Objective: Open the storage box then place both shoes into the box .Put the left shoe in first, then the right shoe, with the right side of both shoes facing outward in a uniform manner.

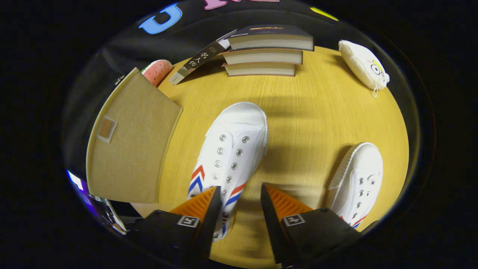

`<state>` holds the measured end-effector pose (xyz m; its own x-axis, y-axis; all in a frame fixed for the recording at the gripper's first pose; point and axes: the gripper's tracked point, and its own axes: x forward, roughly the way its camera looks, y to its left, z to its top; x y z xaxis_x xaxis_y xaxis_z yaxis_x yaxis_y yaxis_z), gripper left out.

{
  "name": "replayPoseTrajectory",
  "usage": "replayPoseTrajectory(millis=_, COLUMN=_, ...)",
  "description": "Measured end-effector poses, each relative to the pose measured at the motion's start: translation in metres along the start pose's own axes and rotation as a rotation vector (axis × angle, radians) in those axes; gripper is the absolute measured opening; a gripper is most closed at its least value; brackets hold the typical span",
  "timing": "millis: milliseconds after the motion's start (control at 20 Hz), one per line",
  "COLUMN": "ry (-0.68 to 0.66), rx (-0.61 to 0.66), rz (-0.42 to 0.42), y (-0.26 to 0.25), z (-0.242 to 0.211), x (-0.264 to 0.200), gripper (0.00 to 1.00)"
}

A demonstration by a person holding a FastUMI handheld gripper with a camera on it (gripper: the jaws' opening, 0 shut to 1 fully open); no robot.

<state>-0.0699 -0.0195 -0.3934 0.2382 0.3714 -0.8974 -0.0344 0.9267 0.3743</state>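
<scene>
On a round yellow wood-grain worktop, seen from the gripper's own camera looking down and forward, the gripper hangs with its two fingers spread apart and holding nothing. One white canvas shoe, with red and blue chevrons on its side and metal eyelets, lies between and just ahead of the fingers, toe pointing away; its heel end passes beside the left-hand finger. A second matching shoe lies well apart, beyond the other finger. The box, a tan fabric one with a small label window, sits just beside the first shoe and appears closed, so the opening step looks not yet done. Risks, as a judgement: the fingers sit over a shoe while the box seems shut, so gripping now could break the set order; which shoe is the left one cannot be told surely from here, and picking the wrong one first would spoil the sequence; a soft canvas upper may fold or slip in a narrow pinch, turning the shoe so the wrong side faces outward; a light fabric lid may drag the box across the smooth top instead of lifting. At the far edge stand three stacked books, a thin book leaning against them, a pink spotted cushion behind the box, and a white plush toy. Black cloth walls surround the booth.
</scene>
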Motion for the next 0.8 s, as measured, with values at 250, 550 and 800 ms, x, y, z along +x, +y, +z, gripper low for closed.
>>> replayPoseTrajectory(millis=250, ry=0.038, rx=0.132, rz=0.023, y=-0.001, z=0.0, x=-0.003, gripper=0.23)
replayPoseTrajectory(millis=550, ry=0.034, rx=0.162, rz=0.023, y=0.001, z=0.001, x=-0.005, gripper=0.07)
replayPoseTrajectory(millis=800, ry=0.013, rx=0.135, rz=0.015, y=0.011, z=-0.003, x=-0.015, gripper=0.05)
